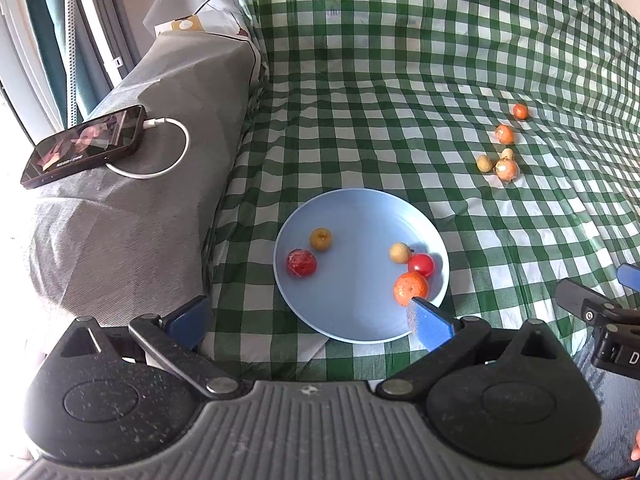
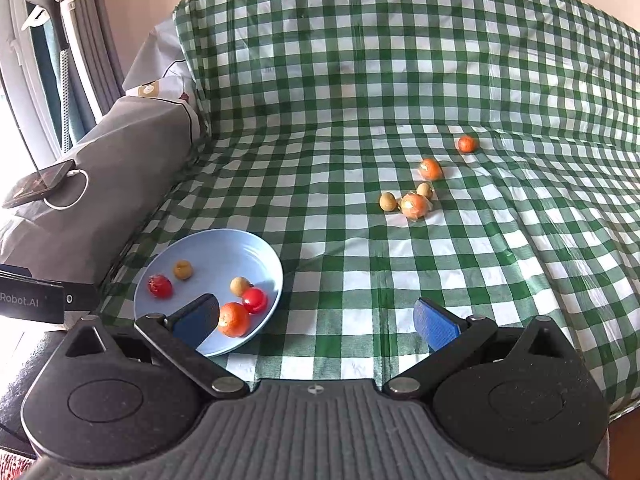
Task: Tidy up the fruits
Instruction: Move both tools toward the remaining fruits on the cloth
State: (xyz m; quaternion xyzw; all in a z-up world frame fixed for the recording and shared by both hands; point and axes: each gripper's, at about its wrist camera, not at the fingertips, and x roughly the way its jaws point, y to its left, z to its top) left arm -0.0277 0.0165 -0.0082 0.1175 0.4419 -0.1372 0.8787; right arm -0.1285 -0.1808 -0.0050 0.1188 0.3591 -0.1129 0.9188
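Note:
A light blue plate (image 1: 352, 320) (image 2: 224, 246) lies on the green checked cloth and holds several small fruits: an orange one (image 1: 410, 288) (image 2: 233, 319), a red one (image 1: 421, 265) (image 2: 254, 300), a wrapped red one (image 1: 301, 263) (image 2: 159, 286) and two yellowish ones. Several more fruits lie loose on the cloth further back to the right, among them a wrapped orange one (image 1: 507, 169) (image 2: 415, 205). My left gripper (image 1: 308, 320) is open and empty at the plate's near edge. My right gripper (image 2: 316, 320) is open and empty, just right of the plate.
A grey cushioned armrest (image 1: 152, 184) at the left carries a phone (image 1: 82, 146) on a white charging cable. The checked cloth (image 2: 400, 80) rises up the backrest behind. A window with curtains is at the far left.

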